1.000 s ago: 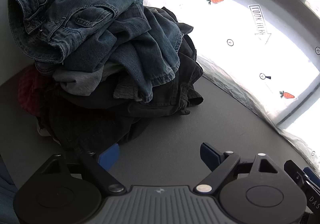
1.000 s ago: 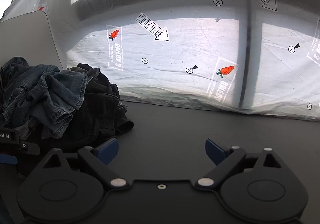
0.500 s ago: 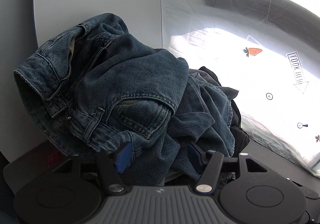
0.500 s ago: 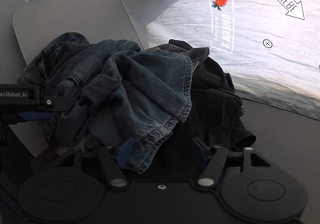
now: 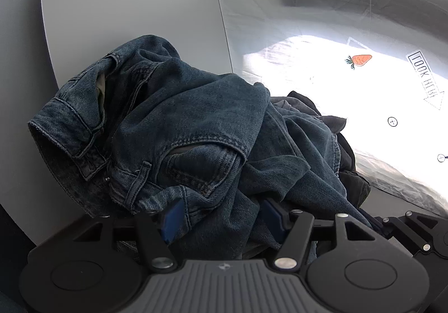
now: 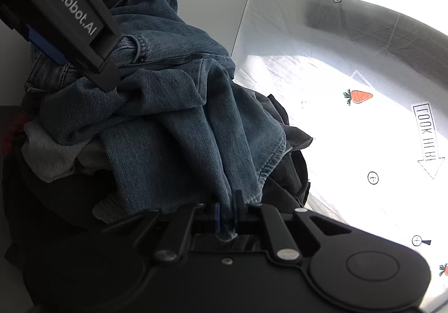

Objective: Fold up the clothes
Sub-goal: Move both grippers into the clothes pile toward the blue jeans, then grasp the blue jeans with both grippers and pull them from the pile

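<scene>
A pair of blue jeans (image 5: 196,122) lies crumpled on top of a pile of dark clothes. My left gripper (image 5: 222,216) is at the near side of the waistband. A thick fold of denim fills the gap between its blue pads (image 5: 172,218), which press on it. In the right wrist view my right gripper (image 6: 226,218) pinches a denim leg hem (image 6: 224,234) at the pile's right side, its jaws closing tight on it. The jeans (image 6: 173,106) rise from there towards a finger of the left gripper (image 6: 84,25) at the upper left.
Black garments (image 6: 291,173), a grey one (image 6: 47,153) and a red one (image 6: 11,128) lie under the denim. A pale rounded board (image 5: 126,19) stands behind the pile. A plastic sheet (image 5: 364,106) printed with carrots hangs to the right. The right gripper's body (image 5: 414,229) is beside my left.
Both grippers moved in from the bare table to the pile. The right jaws went from wide open to pinched on the hem as it rolled; the left jaws narrowed around a denim fold.
</scene>
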